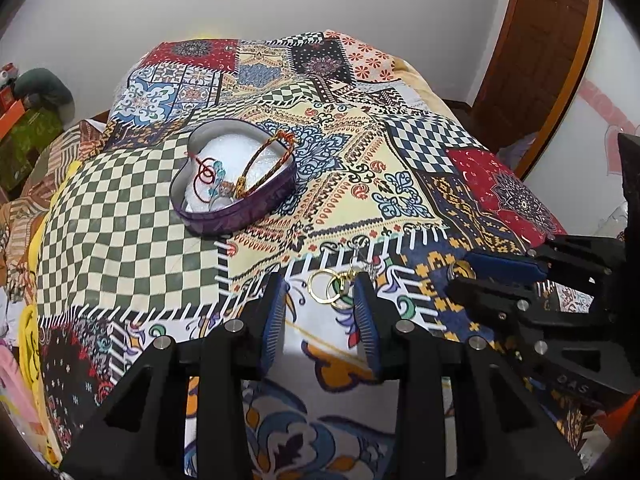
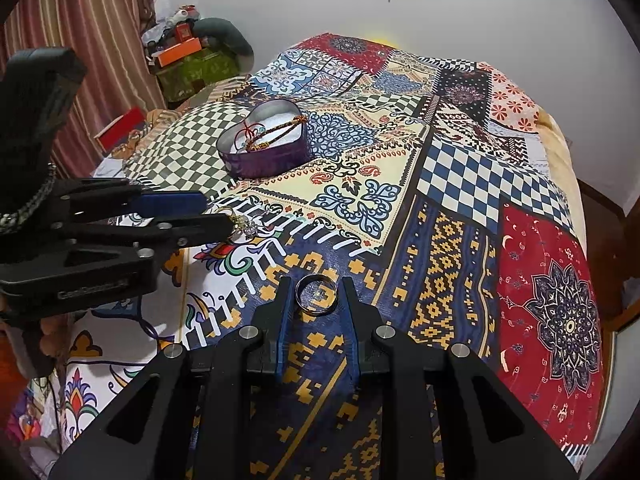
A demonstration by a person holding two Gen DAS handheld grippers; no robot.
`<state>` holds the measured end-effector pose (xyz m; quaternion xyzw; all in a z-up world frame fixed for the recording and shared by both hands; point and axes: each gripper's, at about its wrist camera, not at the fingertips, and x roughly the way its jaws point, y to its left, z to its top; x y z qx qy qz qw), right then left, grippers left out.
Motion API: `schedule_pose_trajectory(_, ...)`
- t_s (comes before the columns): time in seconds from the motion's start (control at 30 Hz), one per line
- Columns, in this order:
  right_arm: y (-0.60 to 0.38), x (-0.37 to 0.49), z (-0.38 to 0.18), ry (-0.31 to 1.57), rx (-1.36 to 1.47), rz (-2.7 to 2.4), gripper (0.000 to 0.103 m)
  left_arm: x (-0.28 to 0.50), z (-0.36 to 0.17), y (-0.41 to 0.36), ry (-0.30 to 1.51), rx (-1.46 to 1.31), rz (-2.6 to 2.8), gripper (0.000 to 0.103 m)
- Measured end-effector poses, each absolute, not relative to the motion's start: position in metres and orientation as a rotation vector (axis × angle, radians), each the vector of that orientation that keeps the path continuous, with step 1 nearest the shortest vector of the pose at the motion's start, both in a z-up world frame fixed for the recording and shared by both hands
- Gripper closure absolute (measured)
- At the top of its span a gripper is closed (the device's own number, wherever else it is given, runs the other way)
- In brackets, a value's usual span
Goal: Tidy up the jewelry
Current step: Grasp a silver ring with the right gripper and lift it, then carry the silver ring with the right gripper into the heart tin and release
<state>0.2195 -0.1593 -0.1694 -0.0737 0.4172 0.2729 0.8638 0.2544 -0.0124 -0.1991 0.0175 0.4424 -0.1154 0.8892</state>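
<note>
Linked gold hoops with a small dangling charm lie on the patchwork bedspread between my left gripper's fingers. The right pad touches them, the left pad stands apart, so the jaws are open. A silver ring lies flat on the blue-and-yellow patch, with my right gripper shut on it, both pads against its sides. A purple heart-shaped tin sits further back and holds a red cord and a braided bracelet on white padding. From the right wrist view, the tin is far left and the left gripper is low at the left.
The right gripper sits close to the right of the left one. The bed drops away at its edges. A wooden door stands at the right. A curtain, stacked boxes and a red box crowd the far left side.
</note>
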Motion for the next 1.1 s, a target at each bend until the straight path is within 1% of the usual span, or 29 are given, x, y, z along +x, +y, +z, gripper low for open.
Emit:
schedule_pose_trajectory(0.1,-0.160,0.220,-0.169,0.873,-0.145,0.579,0.083,0.257,-0.201,-0.013,0.914,0.038,-0.242,0.082)
schedule_pose_trajectory(0.33,-0.162,0.223,-0.167,0.874,-0.124,0.582,0.083,0.252,-0.197,-0.014,0.892,0.044,-0.246,0.082)
schedule_pose_trajectory(0.47,-0.163,0.223,-0.163,0.869,-0.114,0.578,0.083,0.245,-0.186,-0.011,0.864,0.037,-0.239,0.082)
schedule_pose_trajectory(1.1,-0.145,0.234,-0.104,0.733,-0.076,0.588,0.083,0.231,-0.130,0.027,0.726,0.014,-0.172,0.082)
